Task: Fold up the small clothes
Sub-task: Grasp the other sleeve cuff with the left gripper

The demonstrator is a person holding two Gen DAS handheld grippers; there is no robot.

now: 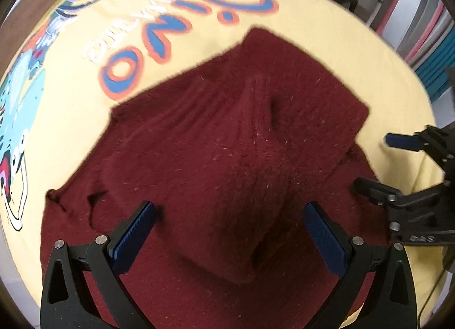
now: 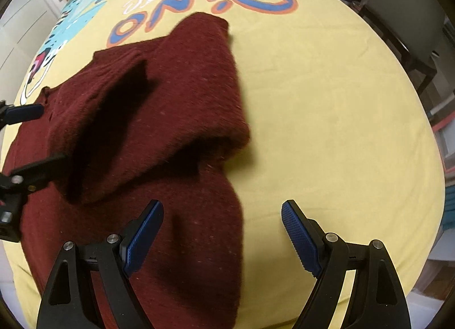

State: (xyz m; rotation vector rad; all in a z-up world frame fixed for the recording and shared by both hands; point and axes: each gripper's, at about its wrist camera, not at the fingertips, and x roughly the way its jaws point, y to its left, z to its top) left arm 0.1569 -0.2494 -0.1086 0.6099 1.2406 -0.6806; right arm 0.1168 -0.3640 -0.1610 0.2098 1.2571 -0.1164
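Nearest in the left wrist view, the left gripper (image 1: 229, 232) points down over a dark red knitted garment (image 1: 227, 144), its jaws wide apart with nothing between the blue pads (image 1: 133, 236); whether the pad tips brush the knit cannot be told. In the right wrist view, the right gripper (image 2: 221, 235) hangs over the garment's right edge, jaws likewise spread and empty: one pad is above the red knit, the other above bare yellow cloth.

The garment (image 2: 159, 118) lies on a yellow sheet (image 1: 327, 44) that covers the surface. It is partly folded: a sleeve or side panel is laid back over the body, forming a raised, rounded fold with a dark shadow under it. The lower part of the garment spreads flat toward the cameras.

At the right edge of the left wrist view, the right gripper (image 1: 378, 164) shows beside the garment. At the left edge of the right wrist view, the left gripper (image 2: 42, 135) reaches in over the knit.

Farther off, the sheet (image 2: 327, 101) carries a blue and orange "DINO" print (image 1: 182, 33) and a cartoon dinosaur (image 1: 20, 95), just beyond the garment's far edge. Past the surface stand blurred furniture and walls.
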